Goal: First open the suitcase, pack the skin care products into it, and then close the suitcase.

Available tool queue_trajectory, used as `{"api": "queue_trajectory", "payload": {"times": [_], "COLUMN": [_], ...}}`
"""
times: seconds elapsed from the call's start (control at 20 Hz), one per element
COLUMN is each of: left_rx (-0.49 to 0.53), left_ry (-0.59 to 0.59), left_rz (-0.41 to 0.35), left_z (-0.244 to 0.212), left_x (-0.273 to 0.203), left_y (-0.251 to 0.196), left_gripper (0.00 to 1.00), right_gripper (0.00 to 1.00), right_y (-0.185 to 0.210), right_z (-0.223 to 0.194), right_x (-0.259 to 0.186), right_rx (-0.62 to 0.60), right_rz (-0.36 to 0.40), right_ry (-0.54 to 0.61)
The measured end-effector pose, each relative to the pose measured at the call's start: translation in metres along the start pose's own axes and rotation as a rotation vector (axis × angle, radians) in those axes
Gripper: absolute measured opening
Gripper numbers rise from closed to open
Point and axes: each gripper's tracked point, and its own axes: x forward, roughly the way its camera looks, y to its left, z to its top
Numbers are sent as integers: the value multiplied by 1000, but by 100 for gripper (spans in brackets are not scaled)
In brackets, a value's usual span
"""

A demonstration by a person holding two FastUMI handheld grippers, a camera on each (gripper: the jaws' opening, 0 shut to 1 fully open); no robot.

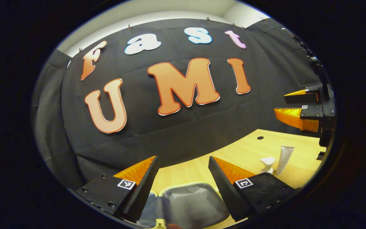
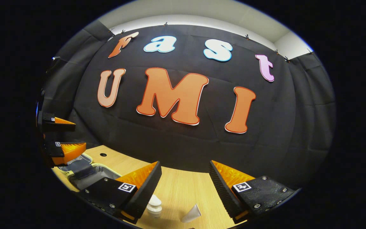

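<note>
Near the table's left edge the suitcase lies open, grey lining up, ready for loading; the white tube and white bottle stand on bare wood toward its right; left gripper and right gripper hang above, jaws spread, holding nothing.

Wooden table: light-coloured top with one small round dark hole near its far edge. Black cloth wall rises directly behind the table. White wall shows above the cloth.
</note>
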Motion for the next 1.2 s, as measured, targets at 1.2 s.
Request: {"api": "queue_trajectory", "payload": {"times": [1.2], "left_rx": [-119], "left_ry": [234], "left_rz": [-285], "left_z": [-162], "left_x": [42], "left_y": [-260], "left_gripper": [99], "right_gripper": [95], "right_y": [-35], "right_z": [-134], "right_x": [0], "right_rx": [-20], "right_rz": [139], "right_ry": [183]}}
